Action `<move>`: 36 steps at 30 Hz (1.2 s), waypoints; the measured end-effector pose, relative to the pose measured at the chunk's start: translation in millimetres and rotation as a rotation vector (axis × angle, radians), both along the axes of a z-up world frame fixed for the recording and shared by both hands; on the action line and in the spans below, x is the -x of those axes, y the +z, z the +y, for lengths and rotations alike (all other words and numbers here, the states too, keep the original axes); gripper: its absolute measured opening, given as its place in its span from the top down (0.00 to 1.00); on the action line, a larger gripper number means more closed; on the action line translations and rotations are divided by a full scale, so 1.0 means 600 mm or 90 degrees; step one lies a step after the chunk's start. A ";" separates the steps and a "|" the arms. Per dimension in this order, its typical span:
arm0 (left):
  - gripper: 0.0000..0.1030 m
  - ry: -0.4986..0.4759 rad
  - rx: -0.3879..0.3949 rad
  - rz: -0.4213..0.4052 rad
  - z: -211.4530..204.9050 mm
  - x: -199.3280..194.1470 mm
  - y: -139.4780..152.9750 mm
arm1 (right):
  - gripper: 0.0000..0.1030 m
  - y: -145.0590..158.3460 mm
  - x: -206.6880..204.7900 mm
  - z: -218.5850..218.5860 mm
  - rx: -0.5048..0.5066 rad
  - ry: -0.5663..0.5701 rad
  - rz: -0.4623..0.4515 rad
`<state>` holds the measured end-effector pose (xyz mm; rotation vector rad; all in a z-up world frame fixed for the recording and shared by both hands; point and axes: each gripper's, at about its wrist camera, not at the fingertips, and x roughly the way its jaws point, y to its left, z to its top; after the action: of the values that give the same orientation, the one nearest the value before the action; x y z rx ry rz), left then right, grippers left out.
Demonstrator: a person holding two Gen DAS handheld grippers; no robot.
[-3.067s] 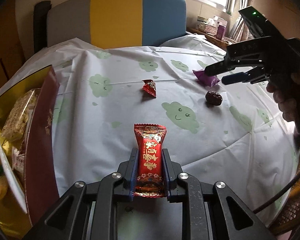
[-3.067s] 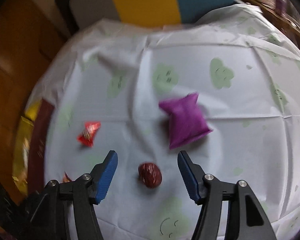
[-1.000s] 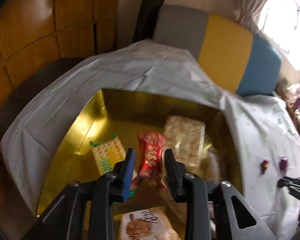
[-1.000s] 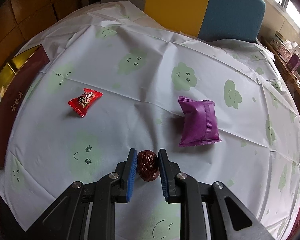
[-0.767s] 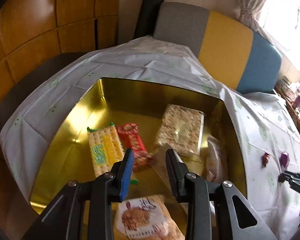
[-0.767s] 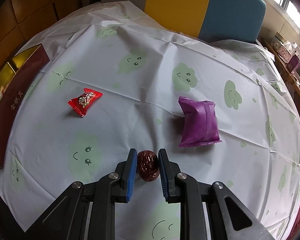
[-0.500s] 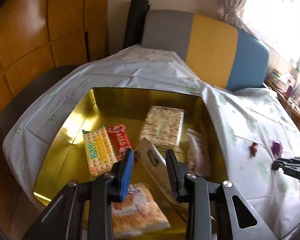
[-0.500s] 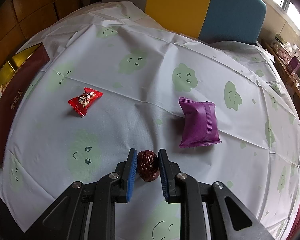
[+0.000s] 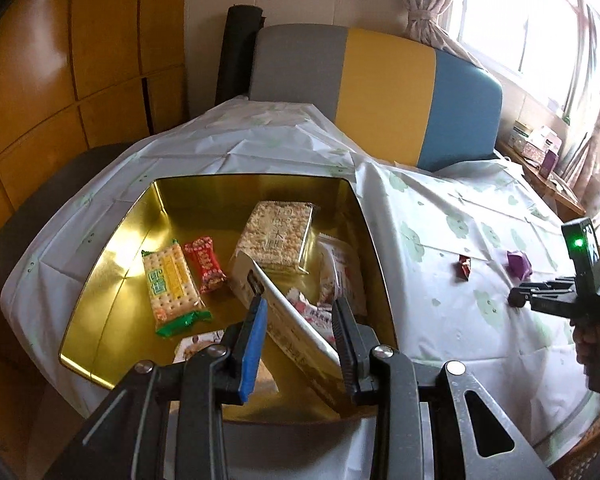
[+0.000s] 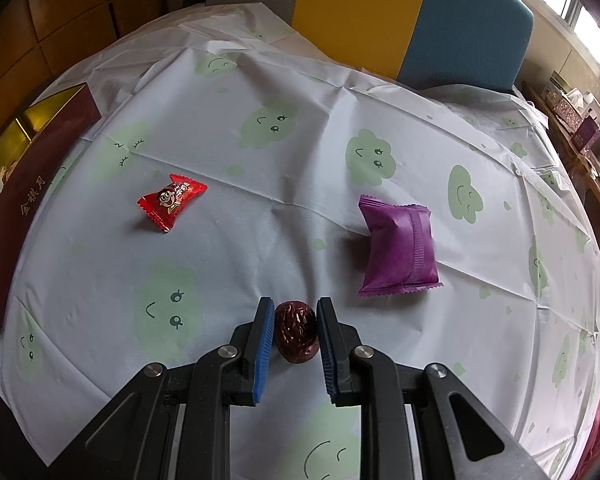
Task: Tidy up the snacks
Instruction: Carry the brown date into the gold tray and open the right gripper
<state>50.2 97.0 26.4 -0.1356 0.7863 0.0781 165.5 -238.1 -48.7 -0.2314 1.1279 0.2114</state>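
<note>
Gold lines the open tin [image 9: 100, 280] ahead of the left claw [image 9: 298, 322], whose jaws stand apart with nothing between them, above the near edge of the tin. Inside, ahead and to the left of that claw, lie a cracker pack [image 9: 171, 282] and a red candy bar [image 9: 204, 265] side by side; a rice-crisp slab [image 9: 276, 236] sits straight ahead, and a white box [image 9: 288, 320] leans under the jaws.

Over on the bench, the right claw [image 10: 295, 330] has its blue pads closed against both flanks of a dried red date [image 10: 296, 336], which seems to rest on the cloud-print tablecloth [image 10: 260, 160]. Ahead and to the left of it lies a small red candy [image 10: 172, 200]; ahead and to the right, a purple packet [image 10: 398, 252].

The date looks rounded and glossy, so the likely risk is that it squirts out of the pads on the lift or during the carry to the tin, mostly if the squeeze is light or off-centre. A pad could also snag and drag the thin tablecloth, shifting the two wrapped snacks left to collect.
</note>
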 end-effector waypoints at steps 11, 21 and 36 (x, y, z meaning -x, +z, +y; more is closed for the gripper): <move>0.67 -0.016 -0.008 -0.003 -0.009 0.031 -0.002 | 0.79 0.001 0.003 0.003 0.002 0.000 -0.001; 0.67 -0.012 0.009 -0.005 0.002 0.039 -0.010 | 0.79 0.000 0.004 0.004 0.005 -0.008 -0.005; 0.65 0.037 0.046 -0.004 0.057 0.043 -0.024 | 0.79 0.037 0.027 0.081 -0.063 0.014 -0.006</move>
<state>24.3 131.4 11.9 -0.2265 0.7793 0.1043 149.2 -189.4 -26.5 -0.1565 1.1028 0.2841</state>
